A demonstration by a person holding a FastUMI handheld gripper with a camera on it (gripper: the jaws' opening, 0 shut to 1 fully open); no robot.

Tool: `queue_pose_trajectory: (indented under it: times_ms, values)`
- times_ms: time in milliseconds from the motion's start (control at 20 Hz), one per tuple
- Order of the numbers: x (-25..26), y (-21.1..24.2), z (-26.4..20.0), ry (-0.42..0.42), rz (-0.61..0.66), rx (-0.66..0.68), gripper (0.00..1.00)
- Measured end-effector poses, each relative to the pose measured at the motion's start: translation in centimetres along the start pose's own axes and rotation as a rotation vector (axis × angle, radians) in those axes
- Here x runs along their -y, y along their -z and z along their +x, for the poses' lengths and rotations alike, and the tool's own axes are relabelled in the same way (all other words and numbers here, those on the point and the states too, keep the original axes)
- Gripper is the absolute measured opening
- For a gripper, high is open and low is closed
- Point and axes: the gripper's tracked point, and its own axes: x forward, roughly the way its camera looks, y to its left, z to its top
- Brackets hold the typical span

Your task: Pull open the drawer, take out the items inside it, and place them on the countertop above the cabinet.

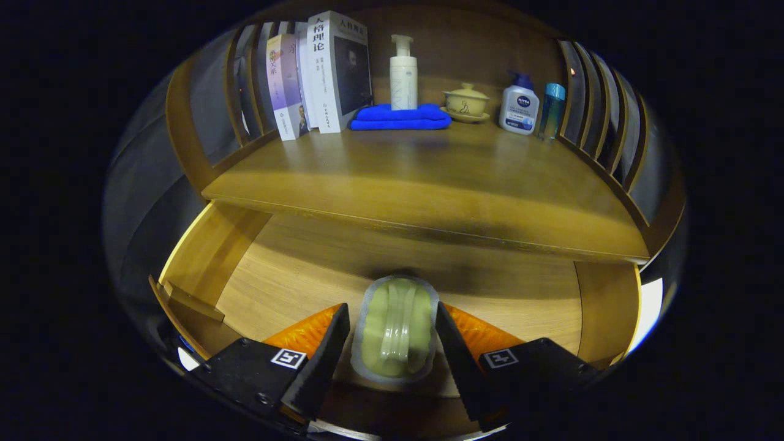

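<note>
The drawer (202,257) stands pulled open below the wooden countertop (429,184). On its floor near the front lies a pale green item sealed in a clear packet (395,331). My gripper (392,318) is lowered into the drawer with its black fingers (324,355) on either side of the packet. The right fingertip is at the packet's rim and a thin gap shows on the left. The packet's rim looks undeformed, so the jaws stand open around it. Orange parts (306,334) show just outside each finger.
At the back of the countertop stand books (331,73), a white pump bottle (403,73) on a folded blue cloth (401,116), a lidded yellow cup (465,101), a white lotion bottle (519,107) and a teal bottle (551,110). Slatted wooden rails (603,116) flank both sides.
</note>
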Motion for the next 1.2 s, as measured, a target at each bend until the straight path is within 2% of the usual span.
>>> queue_pose_trajectory:
  times_ms: [50, 350, 700, 950, 1200]
  values:
    - [-0.1, 0.2, 0.1, -0.003, 0.0, -0.013, 0.88]
    - [-0.6, 0.6, 1.0, -0.029, 0.041, -0.005, 0.22]
    - [-1.2, -0.9, -1.9, -0.042, -0.088, 0.106, 0.21]
    - [-2.5, -1.7, -3.7, -0.089, -0.099, 0.181, 0.21]
    - [-2.5, -2.8, -5.6, -0.08, -0.119, 0.268, 0.22]
